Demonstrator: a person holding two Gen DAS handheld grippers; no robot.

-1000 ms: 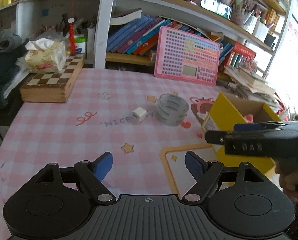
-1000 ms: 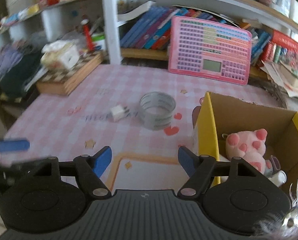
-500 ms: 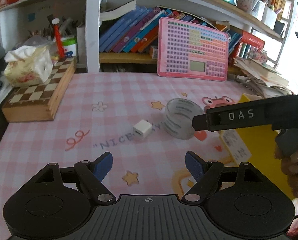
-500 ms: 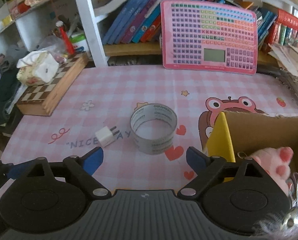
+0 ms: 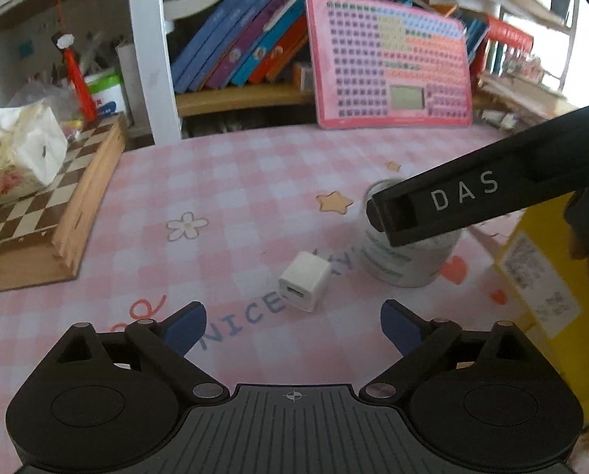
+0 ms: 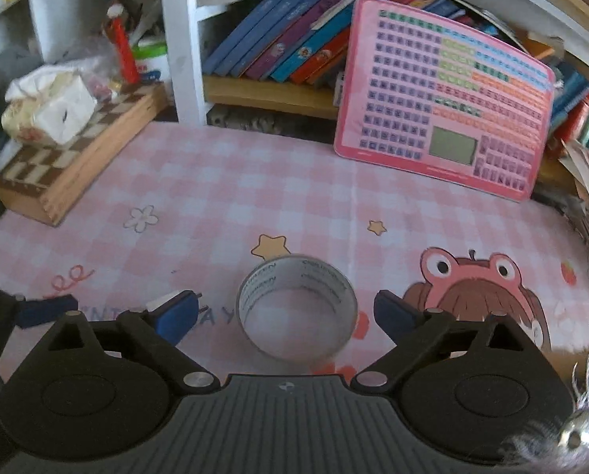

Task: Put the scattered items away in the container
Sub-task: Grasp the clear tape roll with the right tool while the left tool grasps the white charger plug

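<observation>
Tape roll point(image 6: 296, 312) and white charger cube point(image 5: 304, 286) still loose on bench point(image 6: 255, 181), outside yellow box point(image 5: 547, 296). Both grippers' jaws apart, empty: right gripper point(image 6: 286, 314) straddles roll, left gripper point(image 5: 292, 326) faces cube.

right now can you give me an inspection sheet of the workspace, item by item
surface: pink checked tablecloth with cartoon prints, flat.
job's things: tape roll lying flat with its hole up; white charger cube to its left, apart from it; yellow box at the right edge.
clutter: chessboard box with a tissue pack on top; pink keyboard toy leaning on the shelf.
grippers: left gripper open, short of the cube; right gripper open, fingers either side of the roll.
cables: nothing seen.
surroundings: bookshelf of leaning books.
</observation>
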